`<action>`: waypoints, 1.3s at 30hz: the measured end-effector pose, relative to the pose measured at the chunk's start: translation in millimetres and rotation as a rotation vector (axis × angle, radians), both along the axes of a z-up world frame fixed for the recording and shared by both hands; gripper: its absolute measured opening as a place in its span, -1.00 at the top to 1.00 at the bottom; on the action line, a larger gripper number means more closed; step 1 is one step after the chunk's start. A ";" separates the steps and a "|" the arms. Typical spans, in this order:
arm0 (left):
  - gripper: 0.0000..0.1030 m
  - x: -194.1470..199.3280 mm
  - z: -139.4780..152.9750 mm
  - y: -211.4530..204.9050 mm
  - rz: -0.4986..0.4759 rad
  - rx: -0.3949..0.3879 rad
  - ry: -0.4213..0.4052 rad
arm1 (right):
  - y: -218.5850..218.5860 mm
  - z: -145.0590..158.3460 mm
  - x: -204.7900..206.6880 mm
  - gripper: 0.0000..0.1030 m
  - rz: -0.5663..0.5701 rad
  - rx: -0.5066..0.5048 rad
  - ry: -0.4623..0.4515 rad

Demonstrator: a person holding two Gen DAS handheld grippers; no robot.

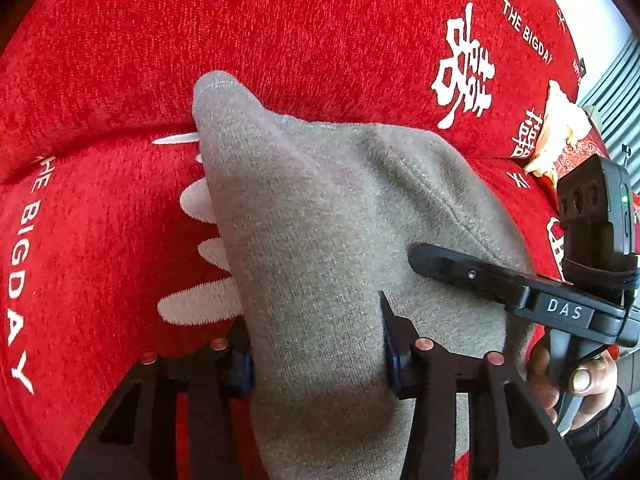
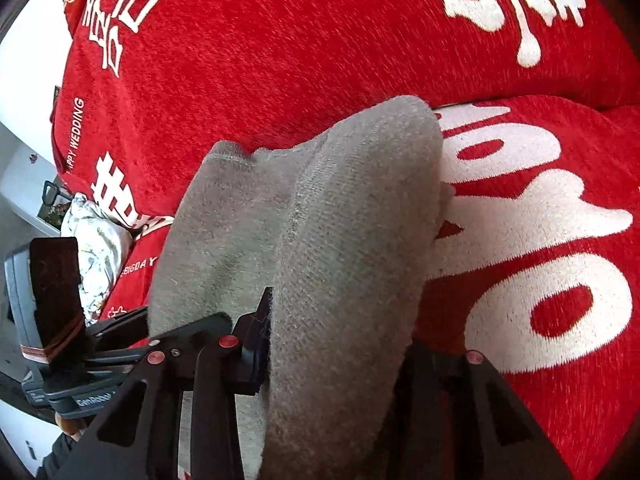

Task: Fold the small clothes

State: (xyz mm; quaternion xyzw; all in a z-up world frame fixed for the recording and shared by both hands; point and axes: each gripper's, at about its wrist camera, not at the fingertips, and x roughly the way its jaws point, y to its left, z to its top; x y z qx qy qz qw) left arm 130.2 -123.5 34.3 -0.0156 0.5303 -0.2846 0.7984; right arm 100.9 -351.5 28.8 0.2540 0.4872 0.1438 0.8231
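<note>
Left wrist view: your left hand-held gripper (image 1: 318, 354) pinches one grey garment (image 1: 320, 208) over the red cover (image 1: 120, 60); right hand-held gripper (image 1: 416, 258) near right, touching it.

Right wrist view: right hand-held gripper (image 2: 340, 354) clamps the same garment (image 2: 320, 240), one bunched fold, cover (image 2: 280, 40) behind.

Red cover (image 1: 120, 60) with white lettering; crumpled floral cloth (image 2: 98, 248) at its edge.

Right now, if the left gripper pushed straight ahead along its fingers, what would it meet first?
The grey knit garment that the left gripper already clamps; beyond it, probably the red sofa cover, though depth is unclear.
</note>
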 end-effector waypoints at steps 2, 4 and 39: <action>0.08 -3.5 2.0 4.3 0.006 -0.006 0.009 | 2.1 3.7 -3.6 0.23 0.000 0.000 0.000; 0.08 -7.6 3.8 7.4 0.008 -0.005 0.007 | 4.6 7.3 -7.3 0.24 0.005 -0.008 -0.002; 0.09 -97.9 16.1 77.2 0.061 0.010 -0.014 | 82.6 27.1 -85.5 0.25 0.069 -0.039 0.012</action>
